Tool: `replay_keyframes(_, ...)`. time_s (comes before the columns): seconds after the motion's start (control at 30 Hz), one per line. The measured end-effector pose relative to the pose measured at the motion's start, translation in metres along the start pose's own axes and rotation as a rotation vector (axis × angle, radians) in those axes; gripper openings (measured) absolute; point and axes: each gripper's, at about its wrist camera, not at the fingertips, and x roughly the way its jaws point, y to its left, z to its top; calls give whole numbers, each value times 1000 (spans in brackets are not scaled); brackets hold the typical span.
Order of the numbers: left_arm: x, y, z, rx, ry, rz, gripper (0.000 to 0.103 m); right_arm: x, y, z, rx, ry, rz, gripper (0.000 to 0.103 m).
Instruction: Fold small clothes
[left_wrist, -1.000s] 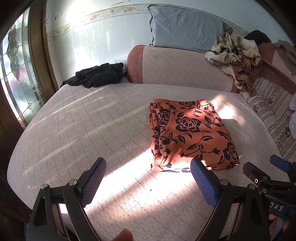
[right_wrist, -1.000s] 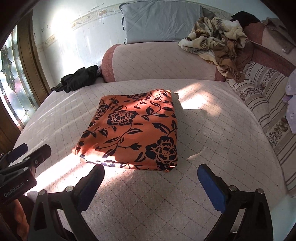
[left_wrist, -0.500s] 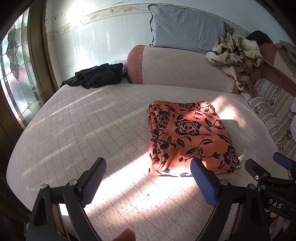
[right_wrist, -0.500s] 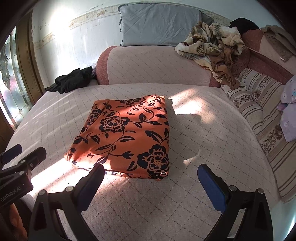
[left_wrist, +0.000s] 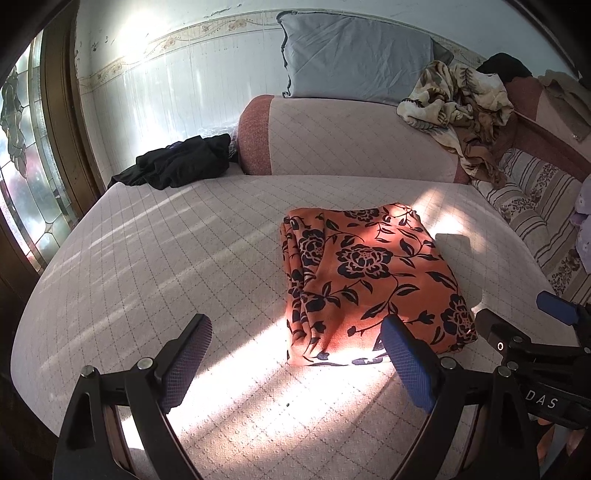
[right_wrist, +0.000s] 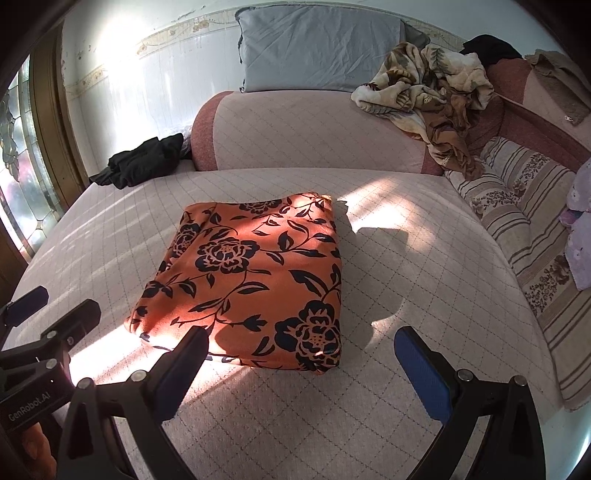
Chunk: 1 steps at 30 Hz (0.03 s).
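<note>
An orange garment with black flowers (left_wrist: 365, 277) lies folded into a rough rectangle on the pink quilted bed; it also shows in the right wrist view (right_wrist: 255, 280). My left gripper (left_wrist: 295, 339) is open and empty, above the bed just in front of the garment's near left edge. My right gripper (right_wrist: 301, 350) is open and empty, just in front of the garment's near right corner. Neither touches the cloth. Each gripper shows at the edge of the other's view.
A black garment (left_wrist: 177, 166) lies at the bed's far left corner. A pink bolster (left_wrist: 351, 136) with a grey pillow (left_wrist: 354, 62) lines the back. A crumpled beige blanket (right_wrist: 428, 92) and striped cushions (right_wrist: 528, 206) sit at the right. A stained-glass window (left_wrist: 22, 166) is at left.
Both grippers have pulled back and up a little from the folded garment, which lies still. Both stay open.
</note>
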Motion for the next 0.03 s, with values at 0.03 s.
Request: replay_keyframes(0.03,1,0,1,0,1,-1,93,2,1,1,-1,0,1,102)
